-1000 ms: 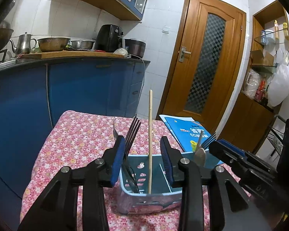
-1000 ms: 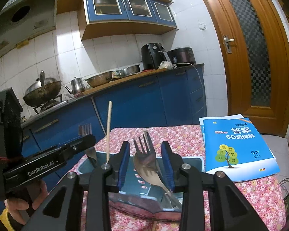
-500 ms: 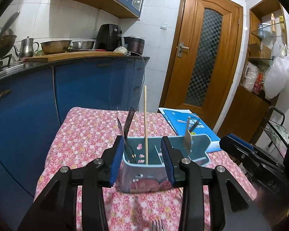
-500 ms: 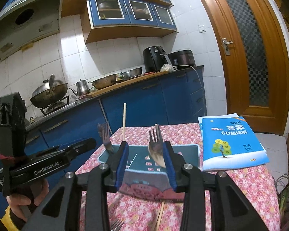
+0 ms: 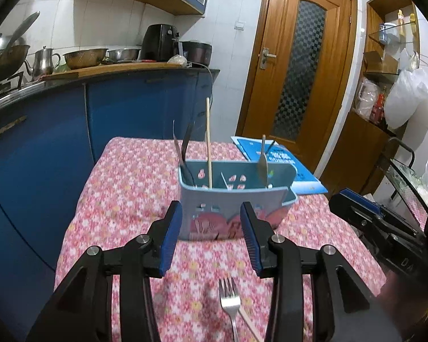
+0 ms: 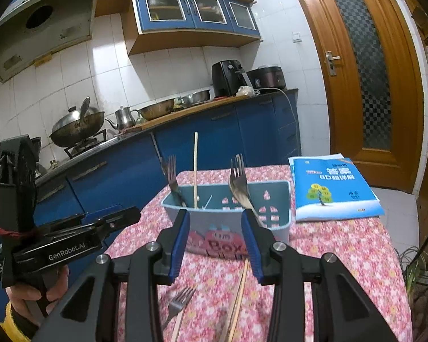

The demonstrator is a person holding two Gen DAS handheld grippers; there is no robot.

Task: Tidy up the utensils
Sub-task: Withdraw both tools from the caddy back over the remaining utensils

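Observation:
A blue utensil box point(image 5: 234, 199) stands on the pink floral tablecloth point(image 5: 122, 188); it also shows in the right wrist view point(image 6: 228, 219). In it stand forks point(image 6: 171, 179), one chopstick point(image 5: 208, 142) and a fork with a spoon point(image 6: 238, 182). A loose fork point(image 5: 229, 305) lies on the cloth in front, also in the right wrist view point(image 6: 179, 302), beside loose chopsticks point(image 6: 238, 293). My left gripper point(image 5: 211, 236) is open and empty, short of the box. My right gripper point(image 6: 215, 242) is open and empty, likewise short of it.
A blue book point(image 6: 331, 188) lies on the table's far right. Blue kitchen cabinets point(image 5: 42, 131) run along the left. A wooden door point(image 5: 299, 71) is behind. The right gripper's body point(image 5: 379, 225) shows at the right of the left wrist view.
Both grippers have pulled back and away from the box, which now looks smaller. The loose fork and chopsticks on the cloth have come into view.

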